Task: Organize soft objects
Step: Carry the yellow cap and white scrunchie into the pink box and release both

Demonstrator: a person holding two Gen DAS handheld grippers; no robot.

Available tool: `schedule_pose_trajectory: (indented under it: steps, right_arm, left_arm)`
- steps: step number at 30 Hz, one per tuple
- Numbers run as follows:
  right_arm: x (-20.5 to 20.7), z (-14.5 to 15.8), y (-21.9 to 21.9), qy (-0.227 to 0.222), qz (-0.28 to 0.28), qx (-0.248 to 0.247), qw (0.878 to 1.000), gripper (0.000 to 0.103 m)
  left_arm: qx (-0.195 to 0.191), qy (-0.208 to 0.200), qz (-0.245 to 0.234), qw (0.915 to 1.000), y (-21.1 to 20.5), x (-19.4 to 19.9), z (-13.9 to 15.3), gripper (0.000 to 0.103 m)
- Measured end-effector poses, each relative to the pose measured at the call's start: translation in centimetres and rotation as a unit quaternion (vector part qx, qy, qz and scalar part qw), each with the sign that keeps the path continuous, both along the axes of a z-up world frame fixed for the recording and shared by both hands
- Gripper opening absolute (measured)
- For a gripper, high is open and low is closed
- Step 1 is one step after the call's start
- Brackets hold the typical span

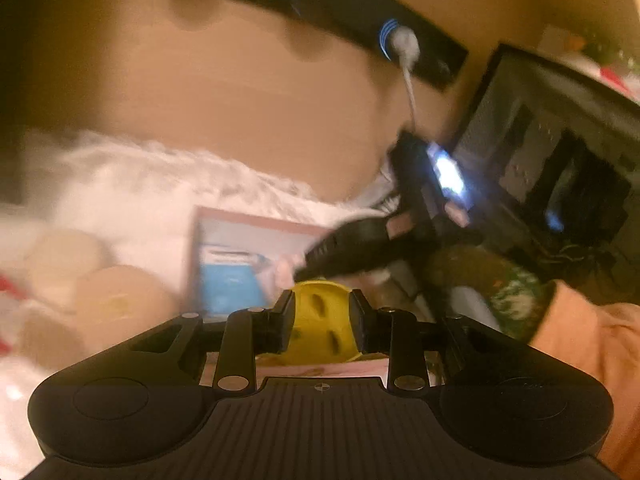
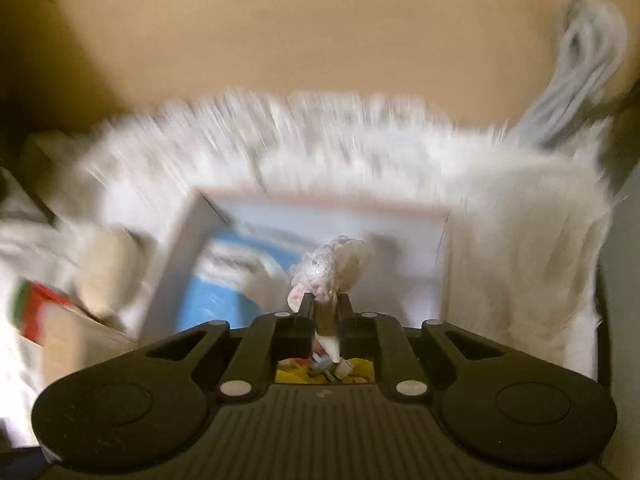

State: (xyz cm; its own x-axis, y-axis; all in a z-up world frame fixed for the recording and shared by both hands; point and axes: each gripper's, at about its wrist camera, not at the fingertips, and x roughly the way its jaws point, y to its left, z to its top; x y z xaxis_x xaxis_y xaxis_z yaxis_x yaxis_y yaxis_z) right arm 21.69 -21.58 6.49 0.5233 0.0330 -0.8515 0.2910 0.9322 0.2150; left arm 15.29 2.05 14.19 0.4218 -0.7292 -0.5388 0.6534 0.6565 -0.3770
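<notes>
Soft objects first: white fluffy blanket (image 2: 520,208) is the biggest thing, spanning 9 to 3 o'clock across the right wrist view, its frayed far edge meeting bare tan surface (image 2: 320,40) that fills 10 to 2 o'clock, so open room lies beyond that edge. Blanket's right side drops off at 3 o'clock against a dark edge; a bundle of pale cord (image 2: 588,52) hangs at 2 o'clock. White-and-blue box (image 2: 224,280) lies on the blanket at centre-left, its corner pointing at 11 o'clock; contents not visible. Red-and-tan carton (image 2: 52,320) sits at 8 o'clock, crowded next to a round beige lump (image 2: 108,268); heavy blur, can't tell more. Left wrist view: dark open-fronted unit (image 1: 560,152) at 2 to 3 o'clock hems that side, black strip (image 1: 320,8) runs along 12 o'clock, orange sleeve (image 1: 592,344) at 4 o'clock. Right gripper (image 2: 323,304) has its claw pressed nearly together, pinching a crumpled clear plastic wrap (image 2: 332,264) that sticks up past the tips, over the box. Left gripper (image 1: 322,320) claw is half spread with a yellow soft toy (image 1: 320,320) between the pads; pads look to be at its sides, contact can't be confirmed through the blur. Toy sits at dead centre, just below the right gripper's black body.
</notes>
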Motion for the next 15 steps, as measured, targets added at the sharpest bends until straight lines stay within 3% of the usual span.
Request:
schedule_pose_trajectory:
  steps: [3,5,7,11,13,15]
  right_arm:
    - [0.2,-0.9,0.3,0.011,-0.001,-0.004,1.000,0.024]
    - [-0.7,0.0,0.7,-0.007,0.003,-0.012,1.000,0.040]
    - [-2.3,1.5,1.5,-0.039,0.013,-0.035,0.999,0.048]
    - [-5.2,4.0,4.1,-0.089,0.032,-0.123,0.988,0.051]
    - [-6.5,4.8,5.4,-0.108,0.044,-0.146,0.982,0.051]
    - [-7.7,5.7,6.4,-0.126,0.058,-0.151,0.979,0.051]
  left_arm:
    - [0.010,-0.022,0.052,0.9983,4.9,-0.9,0.0,0.032]
    - [0.027,-0.028,0.109,0.9933,8.3,-1.0,-1.1,0.032]
    - [0.039,-0.010,0.169,0.9848,12.0,-0.6,-2.7,0.032]
    - [0.035,0.056,0.263,0.9625,17.7,0.9,-5.5,0.032]
    - [0.023,0.076,0.279,0.9569,19.2,1.7,-6.4,0.032]
    - [0.006,0.089,0.277,0.9569,19.6,2.7,-7.2,0.032]
